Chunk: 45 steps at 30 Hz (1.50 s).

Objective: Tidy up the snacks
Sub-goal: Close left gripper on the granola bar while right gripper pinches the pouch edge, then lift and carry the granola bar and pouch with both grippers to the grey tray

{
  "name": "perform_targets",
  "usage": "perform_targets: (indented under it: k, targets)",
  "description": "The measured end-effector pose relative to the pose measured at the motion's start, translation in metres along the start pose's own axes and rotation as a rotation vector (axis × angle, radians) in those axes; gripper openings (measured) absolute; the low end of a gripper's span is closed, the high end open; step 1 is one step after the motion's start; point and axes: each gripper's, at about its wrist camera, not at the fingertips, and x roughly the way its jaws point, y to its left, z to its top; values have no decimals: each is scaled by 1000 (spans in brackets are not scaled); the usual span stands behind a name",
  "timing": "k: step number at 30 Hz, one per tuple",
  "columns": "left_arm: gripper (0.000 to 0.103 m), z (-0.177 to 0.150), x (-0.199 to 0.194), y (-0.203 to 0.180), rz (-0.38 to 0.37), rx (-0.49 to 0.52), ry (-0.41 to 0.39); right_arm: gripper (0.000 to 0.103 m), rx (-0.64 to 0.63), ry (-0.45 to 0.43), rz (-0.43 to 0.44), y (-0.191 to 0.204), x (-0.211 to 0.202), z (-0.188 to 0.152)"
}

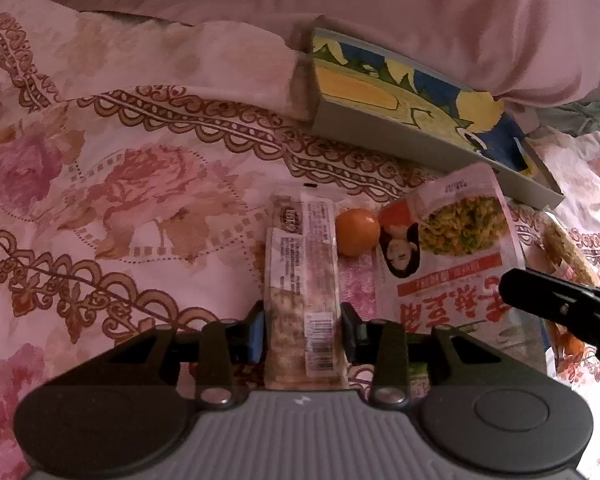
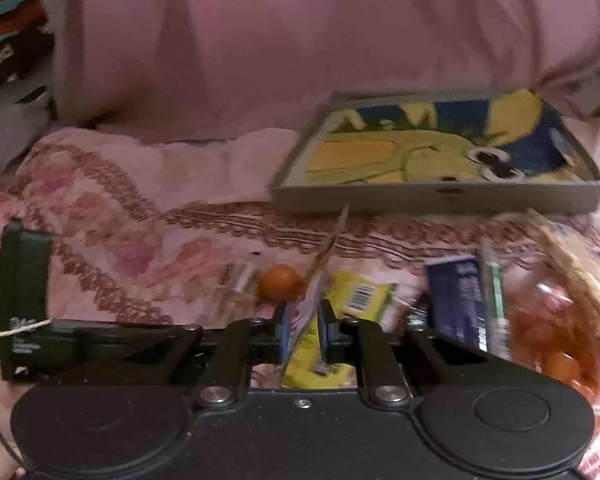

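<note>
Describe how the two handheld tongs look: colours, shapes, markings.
The left tongs have a ribbed grey body, two round dark discs, black hinged links with silver rivets and blue pads. The right tongs are built the same, but with a black body and a small screw at its centre. In the right view, the left tongs' black side carries a rubber band.
</note>
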Motion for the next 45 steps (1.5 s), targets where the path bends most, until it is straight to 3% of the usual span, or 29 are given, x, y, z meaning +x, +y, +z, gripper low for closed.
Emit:
perform_targets:
  k: [9, 21, 33, 39, 45]
  targets:
    - [40, 0, -1, 2, -8, -3, -9, 19, -9, 61, -21, 5, 33, -9]
    - [40, 3, -16, 5, -25, -50, -81, 9, -90, -29, -48, 14, 9, -7]
    - [40, 9, -31, -1, -67, -48, -174, 9, -181, -124, -75, 18, -12, 5]
    - [40, 36, -34, -9, -116, -41, -204, 9, -142, -181, -85, -3, -12, 33]
    - [40, 93, -11, -33, -153, -55, -286, 9, -123, -267, -123, -37, -1, 71]
